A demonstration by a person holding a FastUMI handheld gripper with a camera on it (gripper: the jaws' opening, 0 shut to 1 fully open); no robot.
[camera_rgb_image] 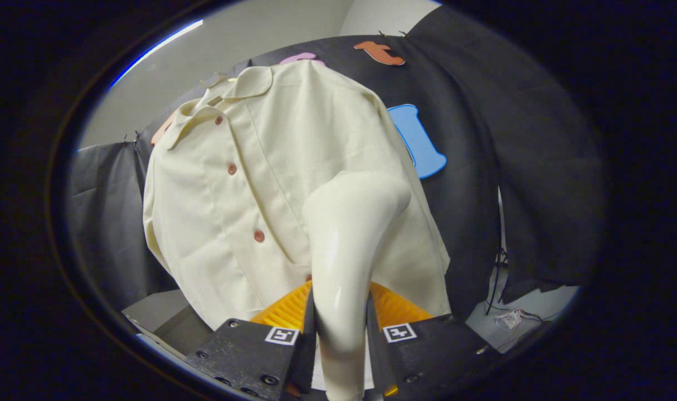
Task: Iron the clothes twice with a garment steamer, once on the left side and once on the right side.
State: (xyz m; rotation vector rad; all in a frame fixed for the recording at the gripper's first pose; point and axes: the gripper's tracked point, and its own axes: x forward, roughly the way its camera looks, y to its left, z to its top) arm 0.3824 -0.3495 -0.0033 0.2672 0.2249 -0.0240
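Your hand-held gripper was clamped on the garment steamer: both fingers pressed against the sides of its glossy cream handle, which ran up out of the gap between them. The handle rose straight ahead of the fingers, widened, and bent over at the top toward the shirt. Steamer head end sat against or just in front of the cloth; contact couldn't be confirmed from this angle.

The shirt hung directly beyond the fingers, pale cream, front facing you, collar at the top, tilted in the fisheye. A row of reddish-brown buttons ran down the placket, just beside the steamer handle on one side. The steamer overlapped the lower middle of the shirt front, on the panel to the other side of the button line from the collar's lower point.

An orange ribbed part showed right behind the fingers, either side of the handle, below the shirt hem. Can't tell what it belonged to.

Black booth cloth hung behind the shirt. Some loose cables lay on the pale floor beyond the fingers, well apart from the shirt hem.
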